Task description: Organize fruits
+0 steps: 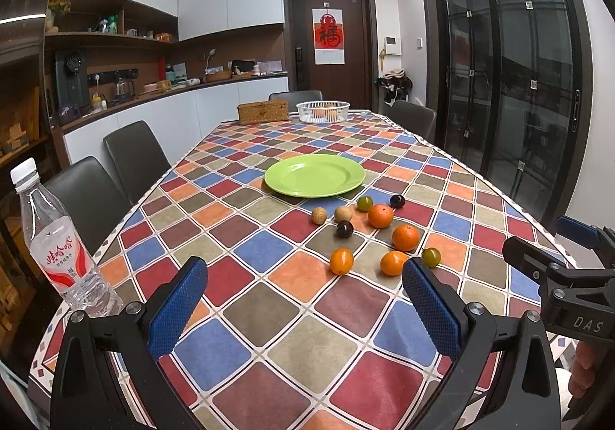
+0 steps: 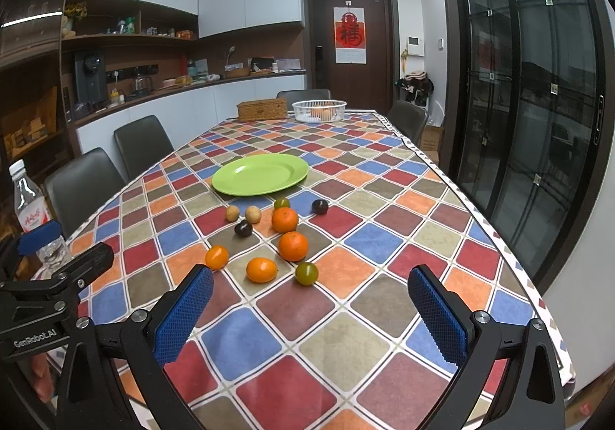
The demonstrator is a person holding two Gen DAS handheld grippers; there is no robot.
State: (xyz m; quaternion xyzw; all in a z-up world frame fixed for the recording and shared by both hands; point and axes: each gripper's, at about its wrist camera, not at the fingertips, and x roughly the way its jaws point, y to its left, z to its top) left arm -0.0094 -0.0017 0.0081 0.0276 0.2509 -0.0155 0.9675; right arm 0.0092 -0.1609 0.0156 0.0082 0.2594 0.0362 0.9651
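An empty green plate (image 1: 314,175) (image 2: 260,174) lies mid-table on the checkered cloth. In front of it lie several loose fruits: oranges (image 1: 405,237) (image 2: 293,245), small kumquat-like ones (image 1: 341,261) (image 2: 261,269), two tan longans (image 1: 319,215) (image 2: 253,214), two dark plums (image 1: 344,229) (image 2: 243,228) and two green fruits (image 1: 431,257) (image 2: 306,273). My left gripper (image 1: 303,272) is open and empty, above the near table, short of the fruits. My right gripper (image 2: 311,280) is open and empty, close behind the nearest fruits. The right gripper also shows in the left wrist view (image 1: 569,249).
A water bottle (image 1: 57,245) (image 2: 30,210) stands at the table's near left edge. A white basket (image 1: 323,110) (image 2: 319,110) holding fruit and a wicker box (image 1: 263,112) (image 2: 262,109) sit at the far end. Dark chairs (image 1: 130,157) line the left side.
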